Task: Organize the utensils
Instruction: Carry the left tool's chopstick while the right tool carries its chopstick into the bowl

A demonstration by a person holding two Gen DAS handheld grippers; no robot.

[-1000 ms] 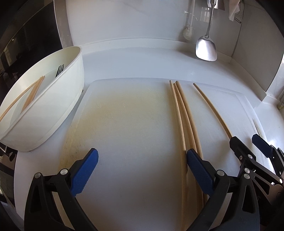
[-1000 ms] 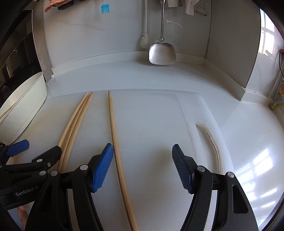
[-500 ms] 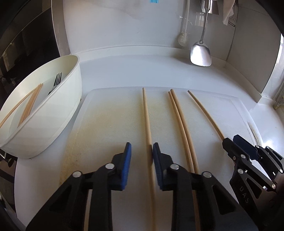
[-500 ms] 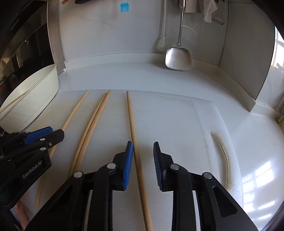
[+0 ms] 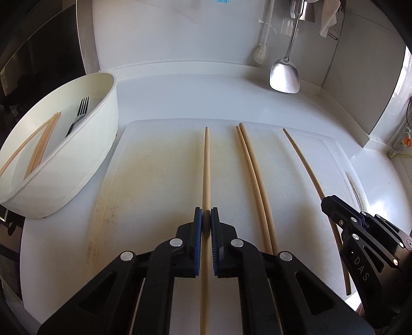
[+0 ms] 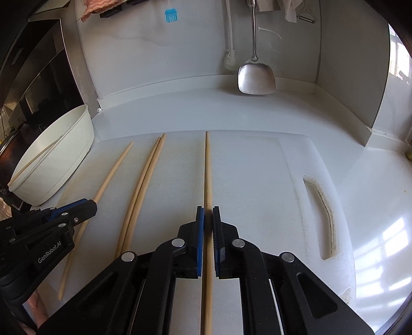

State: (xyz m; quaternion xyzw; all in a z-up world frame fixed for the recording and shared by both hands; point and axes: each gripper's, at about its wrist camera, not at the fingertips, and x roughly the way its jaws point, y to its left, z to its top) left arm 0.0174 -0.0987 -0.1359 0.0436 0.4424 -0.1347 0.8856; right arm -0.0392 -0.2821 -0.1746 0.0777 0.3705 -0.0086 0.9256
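1. We found the left gripper point(image 5: 206, 215) clenched on a single wooden chopstick point(image 5: 206, 165), its blue pads pressed against either side of the shaft.
2. That chopstick ran straight ahead from between the jaws across the white cutting board point(image 5: 159, 165); whether it was touching the board or raised clear of it, we could not tell.
3. The right gripper point(image 6: 208, 215) was likewise clamped on a second lone chopstick point(image 6: 207, 167) (the rightmost of those on the board), which lay along the line of its fingers.
4. Between the two held sticks, a pair of chopsticks point(image 5: 253, 170) lay on the board, touching each other along most of their length.
5. A white oval tub point(image 5: 85, 165) stood just beside the board's left edge, on the white countertop point(image 5: 195, 98).
6. Inside the tub we noted several more chopsticks point(image 5: 42, 144) leaning together and a black fork point(image 5: 77, 118), tines pointing away.
7. At the rear, a metal spatula point(image 6: 256, 77) hung against the wall with its blade low near the counter (a white brush point(image 6: 230, 59) hung just to its left).
8. A blue comb-shaped item point(image 6: 170, 15) was fixed high on the wall.
9. The board's handle slot point(image 6: 323, 214) showed dark staining around its rim.
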